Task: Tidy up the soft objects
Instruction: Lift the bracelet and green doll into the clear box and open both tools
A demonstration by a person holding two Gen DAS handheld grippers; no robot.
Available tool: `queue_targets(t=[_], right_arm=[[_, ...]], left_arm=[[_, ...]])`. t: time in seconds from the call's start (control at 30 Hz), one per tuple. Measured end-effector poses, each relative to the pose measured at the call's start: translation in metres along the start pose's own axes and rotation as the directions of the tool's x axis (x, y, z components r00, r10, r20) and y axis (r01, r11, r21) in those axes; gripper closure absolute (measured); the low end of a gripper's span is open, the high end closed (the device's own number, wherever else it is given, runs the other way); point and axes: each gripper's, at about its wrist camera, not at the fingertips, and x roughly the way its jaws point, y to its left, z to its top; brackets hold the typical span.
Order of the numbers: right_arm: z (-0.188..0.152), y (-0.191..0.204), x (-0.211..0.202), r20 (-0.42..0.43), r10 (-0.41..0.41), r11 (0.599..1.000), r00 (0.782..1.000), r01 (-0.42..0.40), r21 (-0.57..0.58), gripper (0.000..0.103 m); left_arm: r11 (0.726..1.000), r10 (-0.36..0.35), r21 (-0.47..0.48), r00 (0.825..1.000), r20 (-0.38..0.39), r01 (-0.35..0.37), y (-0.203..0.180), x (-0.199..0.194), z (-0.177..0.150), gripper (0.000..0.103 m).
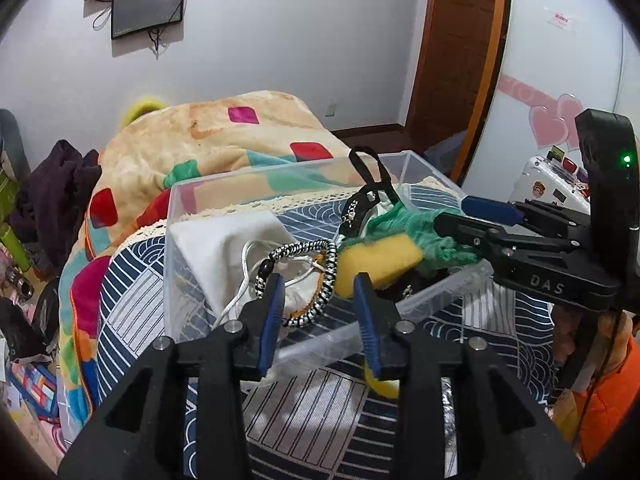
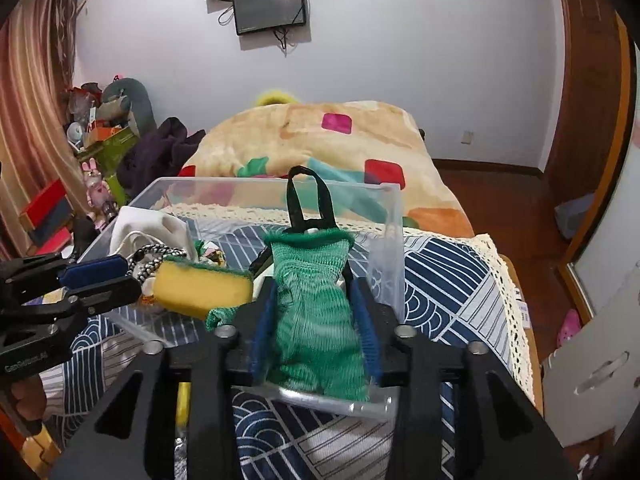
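Sorting well under way, judging by the clear plastic bin [image 1: 192, 216] on the bed: already holding, from left to right, a white drawstring pouch [image 1: 224, 248], a black-and-white braided cord [image 1: 320, 280], a yellow sponge [image 1: 376, 264] and a green knit mesh bag [image 2: 316, 300] with a black strap loop [image 2: 310, 196].

Left gripper [image 1: 320, 304] poised at the bin's near wall, jaws parted wide, nothing between them; braided cord and sponge just ahead of the blue pads.

Right gripper [image 2: 316, 328] over the bin's near right corner, jaws set either side of the green mesh bag, fabric filling the gap and bulging over the rim. Looks like a grip, though firmness of the squeeze cannot be told.

Probably left to do: release of the mesh bag inside the bin. A yellow item [image 1: 384, 384] lying on the patterned bedcover [image 1: 312, 420] outside the bin, partly hidden, possibly still to be collected.
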Motion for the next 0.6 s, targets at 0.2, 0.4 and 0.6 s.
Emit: queue_targets(t=[0.2, 0.4, 0.6], right_arm=[[0.0, 0.006, -0.021, 0.057, -0.001, 1.0, 0.998, 0.002, -0.019, 0.038], [-0.004, 0.015, -0.046, 0.116, 0.009, 0.999, 0.993, -0.005, -0.037, 0.021], [-0.02, 0.026, -0.056, 0.102, 0.061, 0.997, 0.993, -0.057, -0.046, 0.017]], left_arm=[[1.0, 0.013, 0.022, 0.999, 0.044, -0.014, -0.009, -0.021, -0.003, 0.049], [0.999, 0.029, 0.036, 0.997, 0.077, -0.032, -0.019, -0.043, -0.013, 0.011], [0.999, 0.033, 0.013, 0.998, 0.059, -0.034, -0.021, -0.049, -0.029, 0.006]])
